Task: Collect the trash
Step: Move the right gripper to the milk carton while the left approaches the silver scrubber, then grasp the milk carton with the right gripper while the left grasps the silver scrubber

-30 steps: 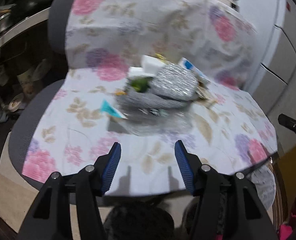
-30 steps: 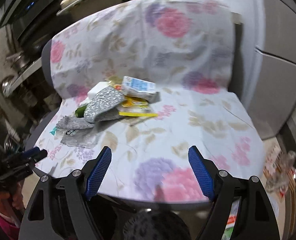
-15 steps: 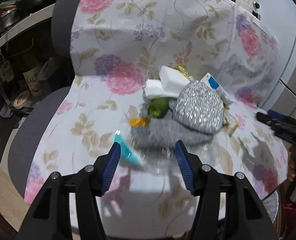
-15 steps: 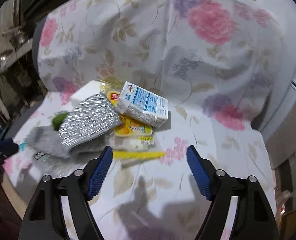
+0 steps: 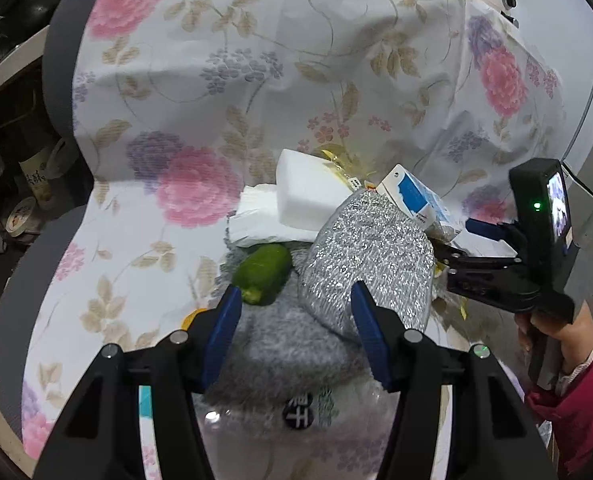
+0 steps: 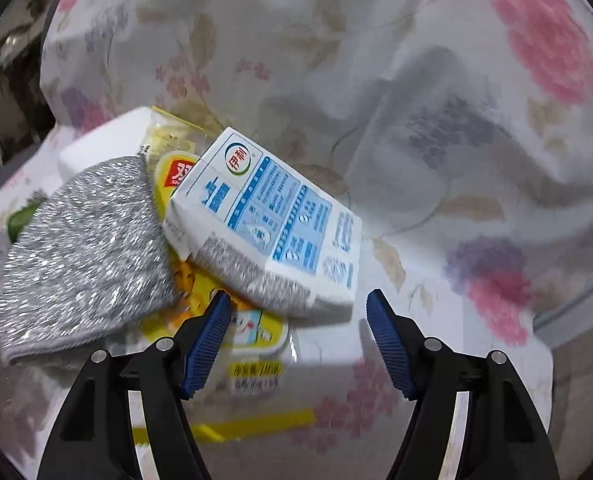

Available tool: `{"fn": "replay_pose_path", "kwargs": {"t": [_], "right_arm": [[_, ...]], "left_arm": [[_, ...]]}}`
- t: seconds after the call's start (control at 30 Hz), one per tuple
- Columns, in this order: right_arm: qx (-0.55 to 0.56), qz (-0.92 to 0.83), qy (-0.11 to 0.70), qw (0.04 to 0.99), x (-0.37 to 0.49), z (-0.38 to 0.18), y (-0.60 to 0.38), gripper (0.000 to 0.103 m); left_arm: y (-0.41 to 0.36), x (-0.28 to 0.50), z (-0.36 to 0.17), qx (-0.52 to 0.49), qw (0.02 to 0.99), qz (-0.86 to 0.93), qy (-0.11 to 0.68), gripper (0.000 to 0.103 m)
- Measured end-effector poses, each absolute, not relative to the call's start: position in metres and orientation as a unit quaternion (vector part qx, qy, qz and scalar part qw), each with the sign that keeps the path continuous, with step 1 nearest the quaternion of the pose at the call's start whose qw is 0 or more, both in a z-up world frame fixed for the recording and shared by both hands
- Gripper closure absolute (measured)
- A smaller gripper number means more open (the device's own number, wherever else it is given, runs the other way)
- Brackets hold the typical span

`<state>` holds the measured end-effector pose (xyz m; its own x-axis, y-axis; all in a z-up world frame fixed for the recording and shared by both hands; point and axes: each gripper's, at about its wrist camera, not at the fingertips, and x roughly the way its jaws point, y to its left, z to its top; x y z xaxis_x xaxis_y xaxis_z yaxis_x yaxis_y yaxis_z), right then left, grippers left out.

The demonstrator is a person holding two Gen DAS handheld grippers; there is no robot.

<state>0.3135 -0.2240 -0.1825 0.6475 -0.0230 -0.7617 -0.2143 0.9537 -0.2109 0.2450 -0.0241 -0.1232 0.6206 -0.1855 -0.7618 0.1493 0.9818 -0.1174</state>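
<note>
Left wrist view, and the left gripper [image 5: 296, 300] hangs over the trash pile on the chair's floral cloth [image 5: 144, 264], jaws apart with nothing pinched. Off at nine o'clock, dark shelves with jars [image 5: 36, 178] crowd the chair's edge. Between the blue pads [image 5: 222, 320] lies a grey fuzzy rag [image 5: 292, 344], with a green vegetable piece [image 5: 262, 272] at eleven o'clock from the left pad. A sparkly silver scouring cloth [image 5: 372, 256] drapes over the heap and sits right behind the right pad, blocking what lies below. Behind it, at twelve, a white foam block [image 5: 308, 188] rests on crumpled white paper [image 5: 256, 220]. At two o'clock the blue-and-white milk carton [image 5: 416, 196] leans, and the right gripper [image 5: 456, 240] reaches in low beside it, held by a hand [image 5: 552, 332] in a red sleeve.

Right wrist view: the right gripper [image 6: 296, 312] has just been narrowing its jaws, yet they stand apart, gripping nothing. The milk carton [image 6: 272, 220] lies tilted at twelve, its near corner just above the gap, resting on yellow wrappers [image 6: 252, 332]. The silver scouring cloth [image 6: 84, 256] overlaps at ten o'clock.
</note>
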Motion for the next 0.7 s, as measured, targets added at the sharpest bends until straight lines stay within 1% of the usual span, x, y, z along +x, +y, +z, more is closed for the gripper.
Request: {"fn": "replay_pose_path", "kwargs": {"t": [0.1, 0.17, 0.2, 0.23, 0.27, 0.3, 0.33, 0.4, 0.5, 0.6, 0.7], "right_arm": [[-0.175, 0.050, 0.401, 0.898, 0.319, -0.184, -0.215, 0.034], [-0.194, 0.049, 0.383, 0.902, 0.321, -0.181, -0.211, 0.047], [-0.195, 0.048, 0.379, 0.903, 0.323, -0.179, -0.211, 0.062], [-0.185, 0.044, 0.374, 0.908, 0.325, -0.175, -0.215, 0.071], [-0.172, 0.044, 0.370, 0.912, 0.326, -0.171, -0.218, 0.074], [-0.154, 0.043, 0.364, 0.918, 0.325, -0.165, -0.224, 0.081], [-0.125, 0.049, 0.359, 0.924, 0.323, -0.158, -0.232, 0.085], [-0.082, 0.041, 0.345, 0.934, 0.314, -0.142, -0.249, 0.087], [-0.020, 0.039, 0.341, 0.939, 0.293, -0.121, -0.276, 0.088], [0.006, 0.031, 0.336, 0.941, 0.261, -0.107, -0.294, 0.088], [0.022, 0.029, 0.340, 0.940, 0.229, -0.103, -0.302, 0.088]], "left_arm": [[-0.027, 0.247, -0.127, -0.019, 0.898, -0.091, 0.431, 0.048], [-0.029, 0.246, -0.128, -0.016, 0.896, -0.093, 0.433, 0.048], [-0.030, 0.245, -0.128, -0.013, 0.896, -0.095, 0.433, 0.048], [-0.031, 0.243, -0.127, -0.011, 0.896, -0.099, 0.432, 0.048], [-0.033, 0.241, -0.126, -0.009, 0.897, -0.103, 0.431, 0.047], [-0.034, 0.239, -0.124, -0.007, 0.897, -0.107, 0.428, 0.044], [-0.036, 0.238, -0.122, -0.004, 0.898, -0.111, 0.426, 0.043], [-0.043, 0.234, -0.119, 0.007, 0.899, -0.125, 0.420, 0.043], [-0.059, 0.229, -0.117, 0.026, 0.896, -0.144, 0.419, 0.042], [-0.077, 0.225, -0.123, 0.051, 0.890, -0.155, 0.425, 0.039], [-0.091, 0.226, -0.132, 0.061, 0.884, -0.154, 0.437, 0.039]]}}
